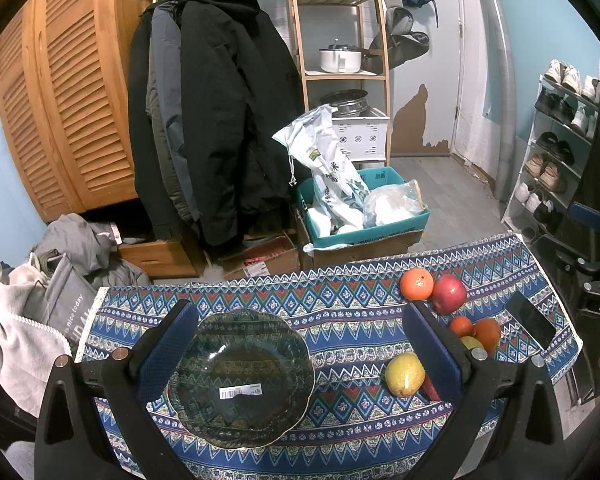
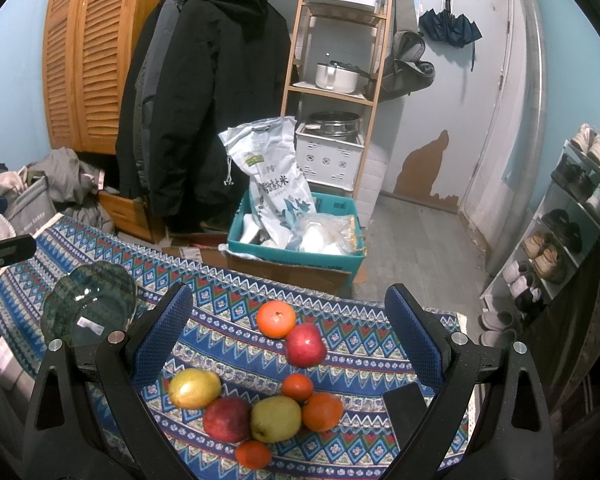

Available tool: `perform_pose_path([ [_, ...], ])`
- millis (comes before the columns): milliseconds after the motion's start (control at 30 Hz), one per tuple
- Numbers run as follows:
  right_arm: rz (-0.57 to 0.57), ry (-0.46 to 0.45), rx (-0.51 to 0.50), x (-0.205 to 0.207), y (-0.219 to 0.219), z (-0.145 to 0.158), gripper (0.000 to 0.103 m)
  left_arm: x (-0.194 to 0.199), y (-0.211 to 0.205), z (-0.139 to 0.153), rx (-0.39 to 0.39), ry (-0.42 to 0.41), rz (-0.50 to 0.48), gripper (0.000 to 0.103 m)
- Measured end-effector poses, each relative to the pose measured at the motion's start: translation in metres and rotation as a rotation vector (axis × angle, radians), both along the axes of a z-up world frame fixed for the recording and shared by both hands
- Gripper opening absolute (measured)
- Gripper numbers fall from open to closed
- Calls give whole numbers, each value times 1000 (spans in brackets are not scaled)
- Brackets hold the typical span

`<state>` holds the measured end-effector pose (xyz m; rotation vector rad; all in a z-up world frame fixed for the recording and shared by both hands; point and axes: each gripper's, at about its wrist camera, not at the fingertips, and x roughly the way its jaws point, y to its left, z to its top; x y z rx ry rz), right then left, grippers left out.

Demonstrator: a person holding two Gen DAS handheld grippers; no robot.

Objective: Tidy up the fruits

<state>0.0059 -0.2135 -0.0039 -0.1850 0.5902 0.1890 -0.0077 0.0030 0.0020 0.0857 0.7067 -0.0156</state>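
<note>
A dark green glass plate point(image 1: 240, 376) lies empty on the patterned tablecloth point(image 1: 348, 308); it also shows at the left in the right wrist view point(image 2: 92, 300). My left gripper point(image 1: 300, 340) is open above the plate. My right gripper point(image 2: 288, 328) is open above a group of fruit: an orange point(image 2: 276, 319), a red apple point(image 2: 306, 344), a yellow pear point(image 2: 194, 388), a second red apple point(image 2: 226, 418), a green pear point(image 2: 276, 418), another orange point(image 2: 323, 411) and two small tangerines point(image 2: 297, 386). In the left wrist view the yellow pear point(image 1: 405, 374) lies right of the plate.
A black phone point(image 2: 406, 410) lies on the cloth right of the fruit, also seen in the left wrist view point(image 1: 530, 320). Beyond the table's far edge stand a teal box with bags point(image 2: 296, 236), hanging coats point(image 2: 204, 92), a wooden shelf point(image 2: 332, 92) and a shoe rack point(image 2: 560, 232).
</note>
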Motion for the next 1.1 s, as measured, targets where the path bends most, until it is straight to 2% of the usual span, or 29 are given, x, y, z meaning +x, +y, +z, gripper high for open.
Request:
perform_pose_path([
  [1100, -13, 2, 15, 2, -6, -4, 95, 1, 2, -2, 0, 16, 0, 103],
])
